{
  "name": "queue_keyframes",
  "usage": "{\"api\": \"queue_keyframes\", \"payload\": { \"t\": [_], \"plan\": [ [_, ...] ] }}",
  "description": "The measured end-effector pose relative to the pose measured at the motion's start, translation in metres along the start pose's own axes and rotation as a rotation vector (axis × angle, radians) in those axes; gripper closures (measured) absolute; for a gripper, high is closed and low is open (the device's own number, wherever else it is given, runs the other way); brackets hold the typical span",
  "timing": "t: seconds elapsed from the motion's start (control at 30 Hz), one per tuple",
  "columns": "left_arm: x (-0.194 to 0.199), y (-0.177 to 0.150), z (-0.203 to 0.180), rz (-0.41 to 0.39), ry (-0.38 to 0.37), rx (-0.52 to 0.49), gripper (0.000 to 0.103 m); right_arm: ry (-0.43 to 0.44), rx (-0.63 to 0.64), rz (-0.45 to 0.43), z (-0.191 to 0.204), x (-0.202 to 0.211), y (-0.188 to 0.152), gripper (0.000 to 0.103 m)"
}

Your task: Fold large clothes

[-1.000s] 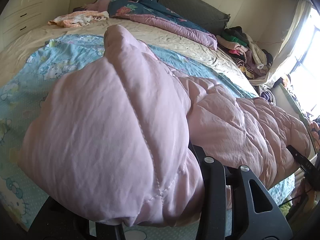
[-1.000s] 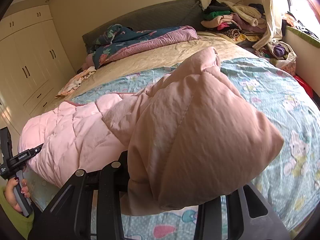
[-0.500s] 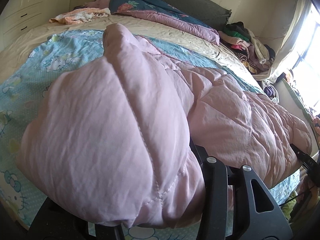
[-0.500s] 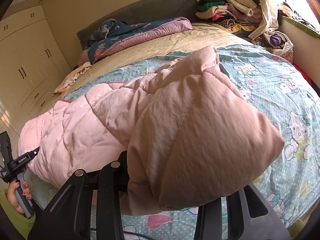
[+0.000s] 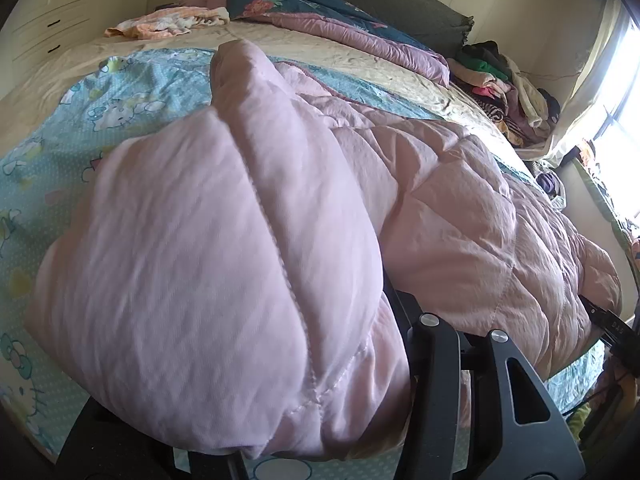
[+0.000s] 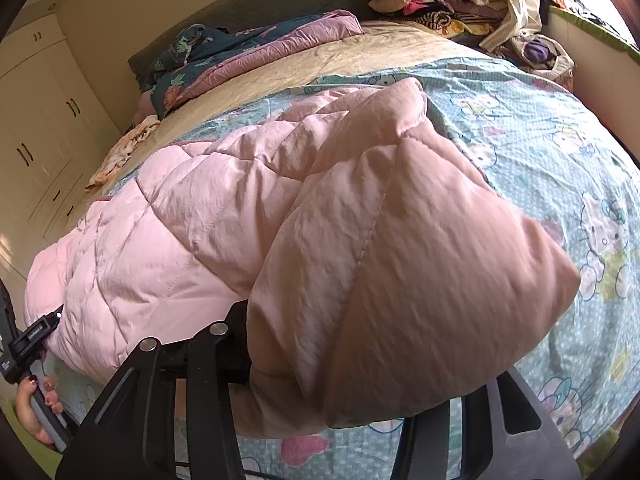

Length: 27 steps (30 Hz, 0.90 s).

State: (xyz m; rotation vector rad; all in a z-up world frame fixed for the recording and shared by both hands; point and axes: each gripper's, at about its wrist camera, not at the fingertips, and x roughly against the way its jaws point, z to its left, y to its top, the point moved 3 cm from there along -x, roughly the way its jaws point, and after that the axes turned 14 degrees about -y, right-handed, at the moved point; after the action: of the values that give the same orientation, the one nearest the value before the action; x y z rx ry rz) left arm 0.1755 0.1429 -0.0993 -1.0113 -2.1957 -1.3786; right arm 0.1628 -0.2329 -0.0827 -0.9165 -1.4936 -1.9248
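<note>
Pink quilt (image 5: 224, 280) between tools (both opening)

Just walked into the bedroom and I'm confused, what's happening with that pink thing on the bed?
A person is folding a puffy pink quilted coat on the bed's blue cartoon-print sheet, using tongs in each hand. A bunched end of the coat sits between the left tongs, another between the right tongs. Both are opening, apparently setting the folded ends down.

Bright window (image 5: 616, 92) glare at right; fisheye edges bend, darken.
</note>
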Motion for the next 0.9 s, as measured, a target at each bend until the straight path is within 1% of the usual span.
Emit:
{"api": "queue_keyframes", "payload": {
  "t": [0.2,0.23,0.27,0.37,0.47,0.53,0.63,0.73,0.77,0.9],
  "plan": [
    [0.001,0.001,0.0,0.004,0.001,0.013,0.061,0.021,-0.023,0.013,-0.006,0.003,-0.002,0.051],
    [0.001,0.002,0.002,0.004,0.001,0.015,0.061,0.024,-0.026,0.016,-0.009,0.004,-0.002,0.048],
    [0.001,0.002,0.002,0.004,0.002,0.017,0.061,0.028,-0.032,0.021,-0.011,0.004,-0.003,0.043],
    [0.001,0.002,0.002,0.003,0.003,0.019,0.061,0.037,-0.041,0.024,-0.014,0.008,-0.005,0.035],
    [0.001,0.002,0.002,0.003,0.003,0.02,0.061,0.043,-0.041,0.023,-0.015,0.014,-0.008,0.028],
    [0.001,0.002,0.003,0.004,0.003,0.026,0.06,0.045,-0.034,0.021,-0.016,0.02,-0.009,0.026],
    [0.004,0.002,0.004,0.006,0.001,0.042,0.055,0.047,-0.027,0.021,-0.019,0.026,-0.011,0.022],
    [0.007,0.001,0.007,0.011,0.001,0.056,0.047,0.047,-0.016,0.015,-0.019,0.032,-0.013,0.017],
    [0.009,0.0,0.008,0.016,0.003,0.061,0.042,0.045,-0.013,0.013,-0.019,0.034,-0.014,0.016],
    [0.015,-0.002,0.007,0.02,0.005,0.063,0.034,0.036,-0.008,0.003,-0.02,0.04,-0.016,0.014]
  ]
}}
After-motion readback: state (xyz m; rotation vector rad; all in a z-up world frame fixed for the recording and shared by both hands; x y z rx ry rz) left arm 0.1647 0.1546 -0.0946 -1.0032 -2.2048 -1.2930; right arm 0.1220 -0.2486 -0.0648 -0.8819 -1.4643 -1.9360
